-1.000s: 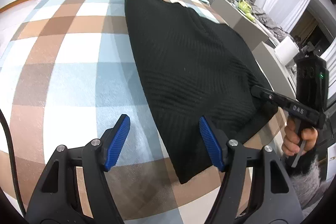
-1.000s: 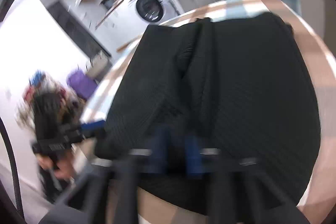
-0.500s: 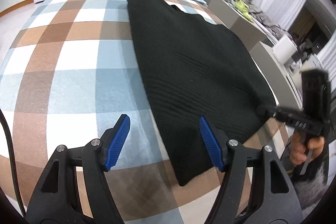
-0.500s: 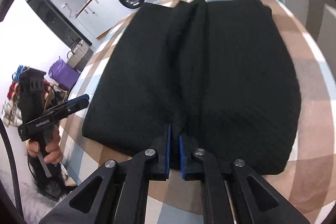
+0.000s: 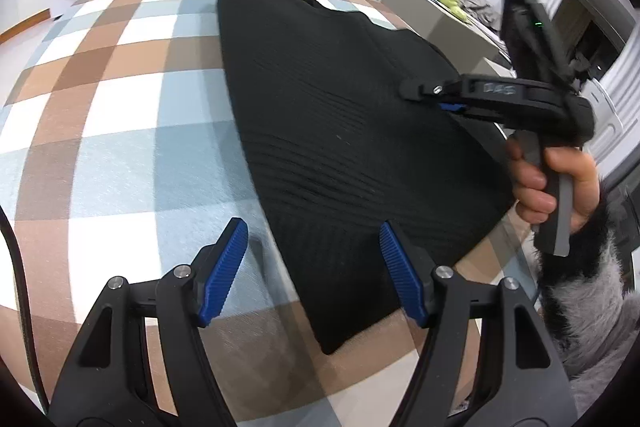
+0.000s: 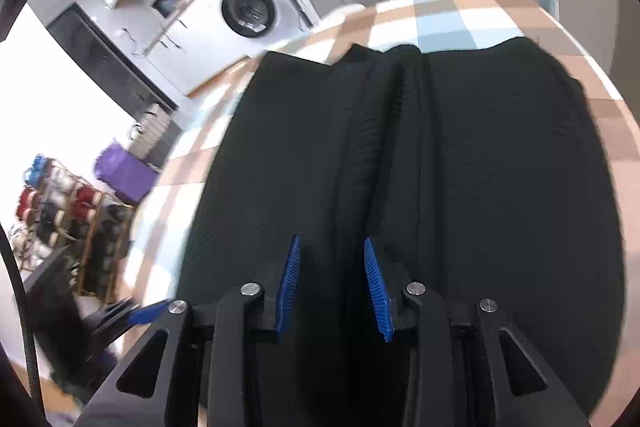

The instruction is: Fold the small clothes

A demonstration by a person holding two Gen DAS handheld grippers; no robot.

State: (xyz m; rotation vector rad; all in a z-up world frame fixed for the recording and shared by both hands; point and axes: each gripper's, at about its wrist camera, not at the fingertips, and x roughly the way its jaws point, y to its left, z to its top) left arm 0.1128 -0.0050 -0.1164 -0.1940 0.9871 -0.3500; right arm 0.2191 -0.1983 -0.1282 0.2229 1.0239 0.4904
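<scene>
On the checked tabletop, a black ribbed knit garment is lying spread flat, with a raised fold running down its middle in the right wrist view. The left gripper is hovering over the garment's near corner, its blue fingers standing wide apart and gripping nothing. The right gripper is hanging over the central fold; its jaws have just been opening, parted a little, with cloth below them but nothing pinched.
</scene>
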